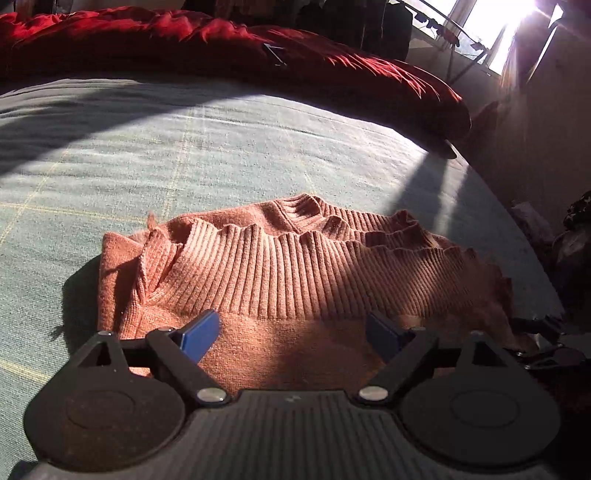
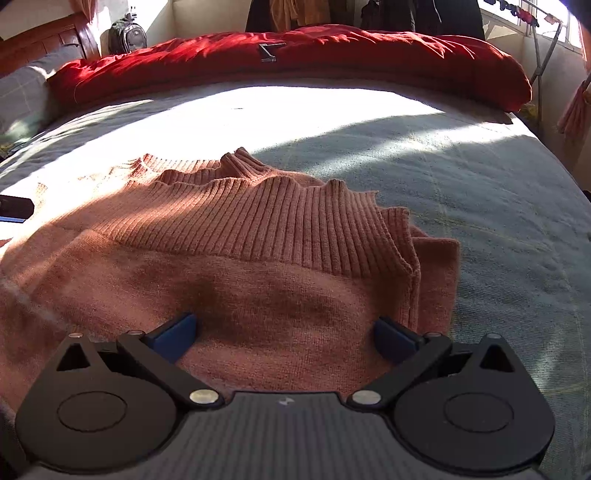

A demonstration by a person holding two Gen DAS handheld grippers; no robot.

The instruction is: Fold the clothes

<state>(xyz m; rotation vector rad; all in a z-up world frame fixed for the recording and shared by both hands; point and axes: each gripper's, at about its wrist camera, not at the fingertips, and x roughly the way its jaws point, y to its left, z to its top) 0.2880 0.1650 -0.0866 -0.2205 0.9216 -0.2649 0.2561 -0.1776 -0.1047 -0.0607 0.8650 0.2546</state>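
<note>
The sweater (image 1: 295, 280) lies folded on the bed (image 1: 184, 147), ribbed hem uppermost. Left tongs (image 1: 291, 332) and right tongs (image 2: 286, 338) hover over it, both apart and empty. Risk: a blue pad may snag the loose knit and drag the stacked layers askew. A red quilt (image 2: 295, 62) lines the far edge; harsh window (image 1: 517, 33) sunlight hides detail.

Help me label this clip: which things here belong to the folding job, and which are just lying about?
Job:
sweater
left gripper, open over it
right gripper, open over it
bed, the work surface

Lying about:
red quilt
backpack
drying rack
</note>
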